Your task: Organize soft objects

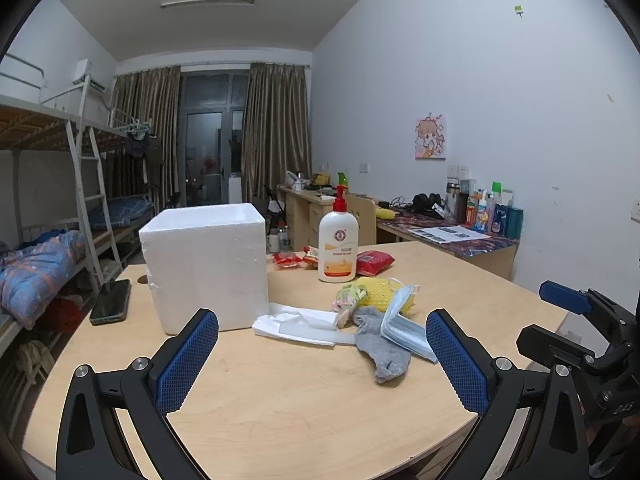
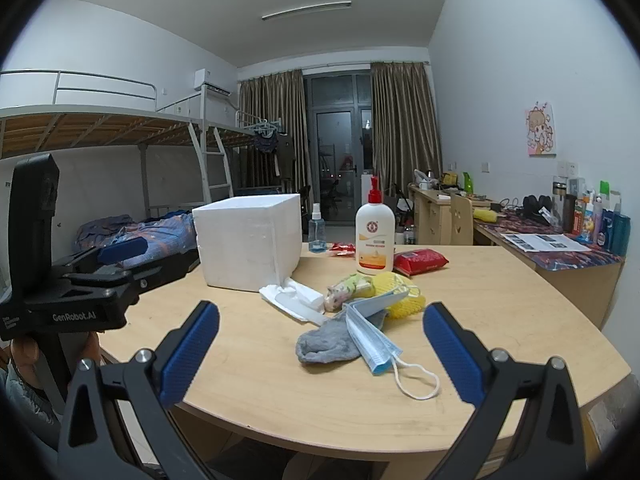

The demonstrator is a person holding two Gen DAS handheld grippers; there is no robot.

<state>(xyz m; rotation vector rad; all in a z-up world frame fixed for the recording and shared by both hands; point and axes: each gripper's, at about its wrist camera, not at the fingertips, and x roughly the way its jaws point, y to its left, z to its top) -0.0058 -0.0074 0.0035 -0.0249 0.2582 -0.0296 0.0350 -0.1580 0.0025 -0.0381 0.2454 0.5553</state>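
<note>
Both hand-held grippers hang released above the near edge of the desk (image 1: 280,420), gripping nothing: the left (image 1: 322,354) and the right (image 2: 320,346), jaws spread wide. Just ahead lies the soft pile: a grey sock (image 2: 326,346) touching a blue mask (image 2: 372,340), with yellow netting (image 2: 400,294) behind and white tissue (image 2: 292,298) beside the foam box (image 2: 248,238). A pump bottle (image 2: 374,236) stands farther back.

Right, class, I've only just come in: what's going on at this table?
A person holds a claw in each hand above a wooden table. The left claw and right claw are both open and hold nothing. A heap of soft things lies ahead untouched: a grey sock, a blue face mask, a yellow net and white tissue, beside a white foam box.
</note>
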